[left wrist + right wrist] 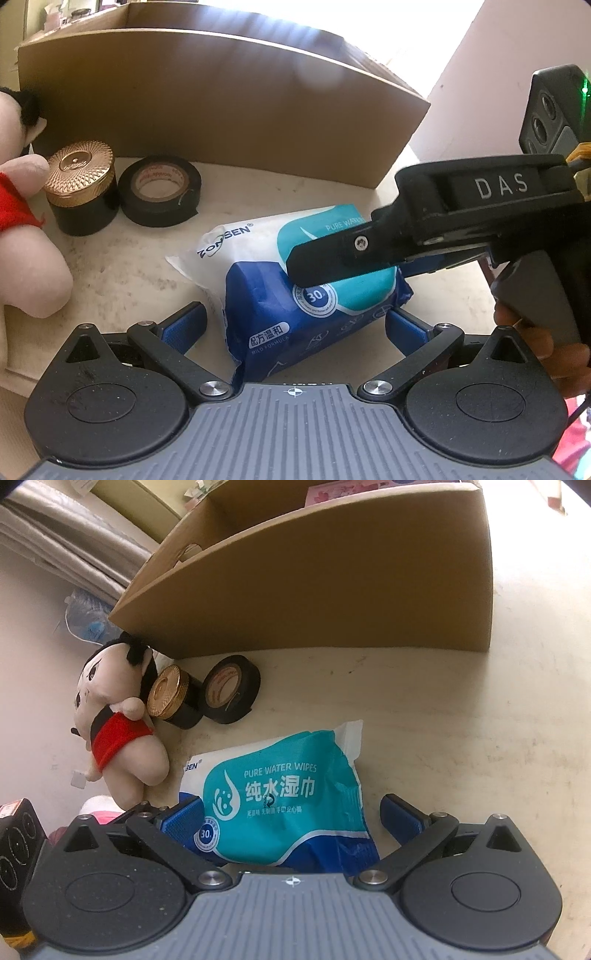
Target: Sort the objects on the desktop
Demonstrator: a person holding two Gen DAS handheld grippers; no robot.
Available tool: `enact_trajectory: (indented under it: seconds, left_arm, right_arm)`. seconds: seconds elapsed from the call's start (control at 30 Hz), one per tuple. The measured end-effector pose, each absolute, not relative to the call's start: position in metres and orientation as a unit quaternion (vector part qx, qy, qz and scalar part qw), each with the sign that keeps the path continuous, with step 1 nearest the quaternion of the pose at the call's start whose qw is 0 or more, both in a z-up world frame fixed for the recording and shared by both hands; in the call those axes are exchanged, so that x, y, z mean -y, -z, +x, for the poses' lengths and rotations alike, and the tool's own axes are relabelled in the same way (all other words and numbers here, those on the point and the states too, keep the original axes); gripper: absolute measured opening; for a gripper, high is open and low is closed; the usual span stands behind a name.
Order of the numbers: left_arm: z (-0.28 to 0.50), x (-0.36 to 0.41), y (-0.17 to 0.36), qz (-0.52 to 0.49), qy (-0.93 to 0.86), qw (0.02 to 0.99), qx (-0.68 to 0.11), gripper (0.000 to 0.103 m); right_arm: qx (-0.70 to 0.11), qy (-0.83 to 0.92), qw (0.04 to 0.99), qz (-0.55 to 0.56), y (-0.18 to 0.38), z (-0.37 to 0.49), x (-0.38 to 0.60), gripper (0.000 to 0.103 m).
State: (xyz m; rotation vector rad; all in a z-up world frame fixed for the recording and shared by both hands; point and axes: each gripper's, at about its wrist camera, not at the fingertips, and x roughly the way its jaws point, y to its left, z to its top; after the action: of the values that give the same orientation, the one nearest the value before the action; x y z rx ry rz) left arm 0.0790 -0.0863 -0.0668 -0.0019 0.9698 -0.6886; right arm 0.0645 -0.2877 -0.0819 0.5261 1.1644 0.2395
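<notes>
Wipes pack (280, 797) lies flat before cardboard box (332, 590), between wide-spread pads of right gripper (291, 812). Left gripper (295, 325) also wide, straddling pack. Best: close squarely across pack's middle, lift level.

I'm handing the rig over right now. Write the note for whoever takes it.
Right tongs: open, straddling the wipes, not gripping.
Left tongs: open, also around the wipes.
On the desk by the box: wipes nearest, tape and jar behind, doll beside the jar.
Done: nothing visibly sorted; the box's inside is hidden.
Left: wipes, tape, jar, doll.
</notes>
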Motion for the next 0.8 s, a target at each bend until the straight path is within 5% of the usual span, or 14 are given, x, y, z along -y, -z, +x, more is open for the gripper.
enact_trajectory:
  seconds: [0.8]
  left_arm:
    - [0.063, 0.098, 0.105, 0.002, 0.328, 0.826, -0.459, 0.103]
  right_arm:
    - [-0.550, -0.124, 0.789, 0.244, 0.081, 0.067, 0.290, 0.103]
